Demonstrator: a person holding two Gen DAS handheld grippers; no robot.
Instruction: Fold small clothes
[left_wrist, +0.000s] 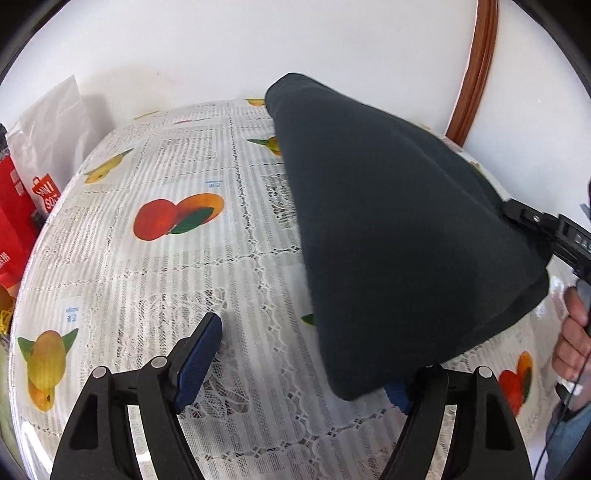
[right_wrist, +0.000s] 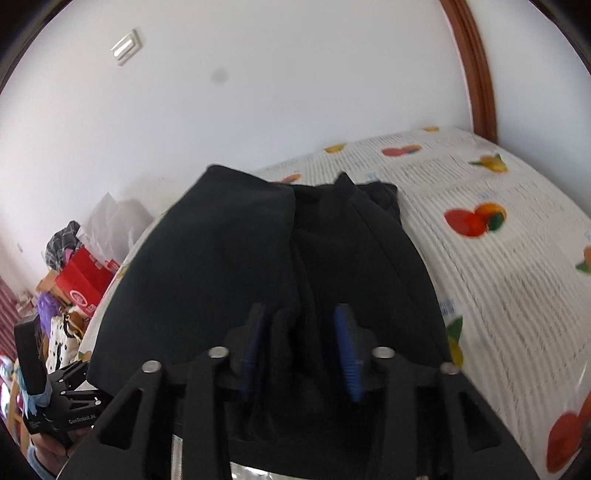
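The dark garment (right_wrist: 258, 266) lay folded on the fruit-print tablecloth (left_wrist: 177, 266), a bunched fold sitting between your right gripper's (right_wrist: 301, 352) parted, unpressing pads, while your left gripper (left_wrist: 303, 363) stood wide open beside its near corner.

We count one dark garment (left_wrist: 399, 229) on one fruit-print tablecloth (left_wrist: 192, 266), far right. We see two grippers, left gripper (left_wrist: 306, 365) and right gripper (right_wrist: 301, 350), one white bag (left_wrist: 48, 125) and one red bag (left_wrist: 14, 221) far left.
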